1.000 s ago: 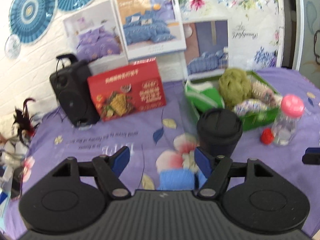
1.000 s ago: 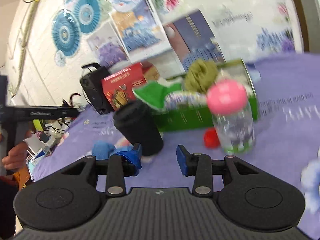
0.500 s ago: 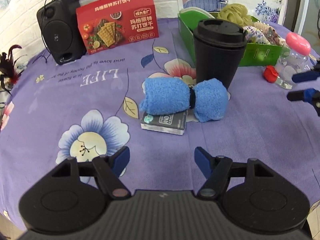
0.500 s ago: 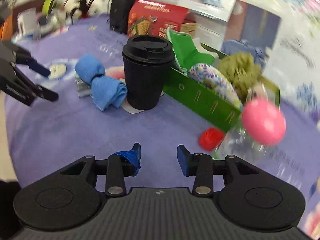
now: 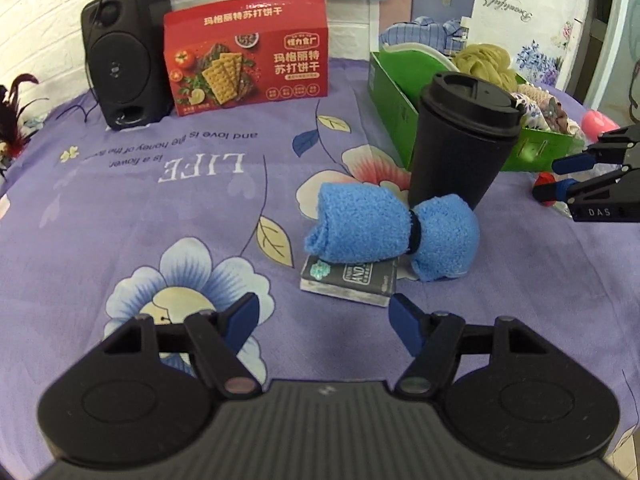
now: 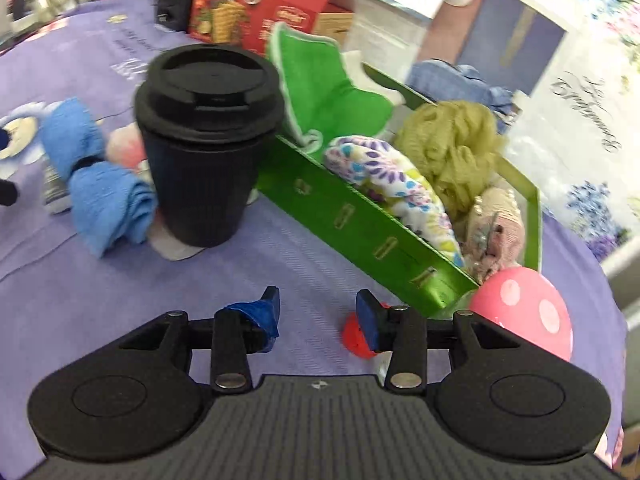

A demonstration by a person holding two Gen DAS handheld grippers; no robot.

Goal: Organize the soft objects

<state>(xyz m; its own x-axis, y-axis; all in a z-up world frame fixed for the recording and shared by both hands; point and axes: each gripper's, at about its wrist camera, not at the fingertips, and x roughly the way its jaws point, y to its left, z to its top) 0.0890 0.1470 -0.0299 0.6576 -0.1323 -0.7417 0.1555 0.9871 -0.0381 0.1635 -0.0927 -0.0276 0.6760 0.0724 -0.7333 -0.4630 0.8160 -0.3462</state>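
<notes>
Readable print on cloth, box and claw

The purple tablecloth (image 5: 120,208) reads "LIFE" and "and love is the honey of"; the red cracker box (image 5: 246,52) reads "玛格丽特苏打饼干"; the right claw (image 5: 560,178) body reads "DAS".

Left hand-held gripper (image 5: 322,322) lowered and tilted down toward desk (image 5: 120,208); wall posters gone from its view, blue towel roll (image 5: 390,228) now in full sight ahead of black cup (image 5: 464,140). Jaws same wide gap, nothing between. Right hand-held gripper (image 6: 316,314) rolled and swung sideways; black cup (image 6: 208,140) shifted from centre to upper left of its view, green box (image 6: 360,216) now beyond fingers. Right jaws opening, gap wider than second ago, empty. Right hand-held gripper tips (image 5: 560,178) entered left view, right of black cup.
</notes>
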